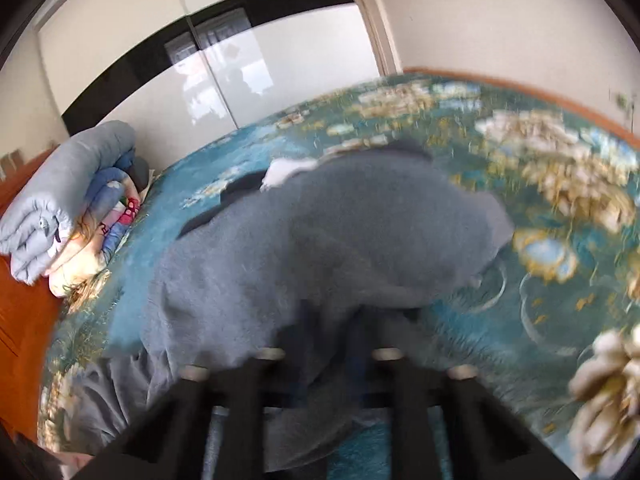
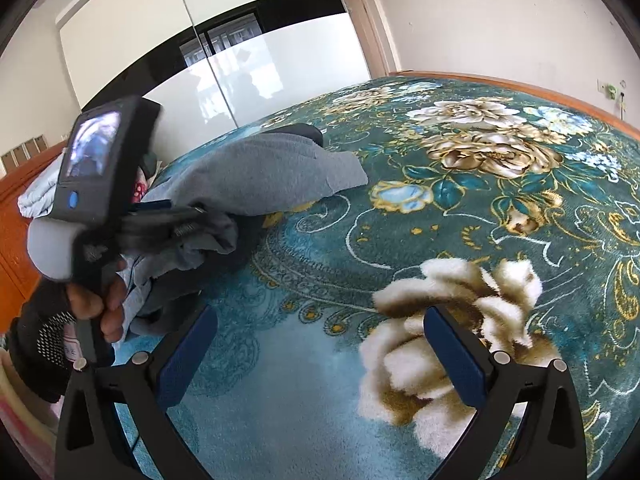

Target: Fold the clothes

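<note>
Between left hand-held gripper [image 2: 200, 216] fingers, grey garment [image 2: 256, 176]

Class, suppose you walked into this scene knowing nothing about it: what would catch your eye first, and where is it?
First, the teal bedspread with big gold and cream flowers, filling most of both views. Next, the grey garment bunched up near the bed's left side, with the left hand-held gripper shut on a fold of it. The right hand-held gripper hangs open over a cream flower, holding nothing, and folded bedding is stacked at the far left.
</note>
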Demonstrator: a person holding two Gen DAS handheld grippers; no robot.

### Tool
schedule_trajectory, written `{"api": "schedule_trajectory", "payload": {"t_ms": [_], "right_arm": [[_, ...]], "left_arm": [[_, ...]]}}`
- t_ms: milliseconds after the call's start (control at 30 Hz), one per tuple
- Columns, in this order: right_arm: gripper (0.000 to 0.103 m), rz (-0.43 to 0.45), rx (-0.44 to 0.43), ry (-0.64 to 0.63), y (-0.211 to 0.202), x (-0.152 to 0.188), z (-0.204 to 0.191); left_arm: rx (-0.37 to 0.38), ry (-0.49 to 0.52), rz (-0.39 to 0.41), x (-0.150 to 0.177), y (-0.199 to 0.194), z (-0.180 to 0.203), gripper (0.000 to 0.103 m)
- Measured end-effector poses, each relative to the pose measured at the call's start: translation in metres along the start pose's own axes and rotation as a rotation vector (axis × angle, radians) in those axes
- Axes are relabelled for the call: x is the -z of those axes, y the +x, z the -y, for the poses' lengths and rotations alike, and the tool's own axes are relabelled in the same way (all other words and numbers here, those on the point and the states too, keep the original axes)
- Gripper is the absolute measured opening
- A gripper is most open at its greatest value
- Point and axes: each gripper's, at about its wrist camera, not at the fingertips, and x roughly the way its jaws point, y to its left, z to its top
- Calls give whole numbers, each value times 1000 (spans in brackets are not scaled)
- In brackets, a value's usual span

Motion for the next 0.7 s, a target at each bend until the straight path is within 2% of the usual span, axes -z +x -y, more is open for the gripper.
{"api": "schedule_trajectory", "payload": {"t_ms": [133, 200, 300, 400, 500, 600, 700], "right_arm": [[103, -8, -18, 31, 1, 0, 5], [103, -15, -32, 43, 1, 0, 6], [103, -13, -55, 60, 0, 0, 8], [103, -7, -98, 93, -4, -2, 12], [103, 2, -152, 128, -10, -5, 18], [103, 30, -194, 175, -19, -9, 30], [103, 80, -180, 242, -34, -12, 53]], "left_arm": [[56, -110, 3, -10, -27, -45, 5], [70, -129, 43, -18, -40, -72, 5], [130, -164, 111, -30, -86, -118, 4], [190, -148, 166, -58, -115, -149, 4], [241, -117, 238, -96, -140, -140, 4], [269, -89, 331, -134, -166, -87, 4], [361, -70, 380, -162, -195, -43, 4]]}}
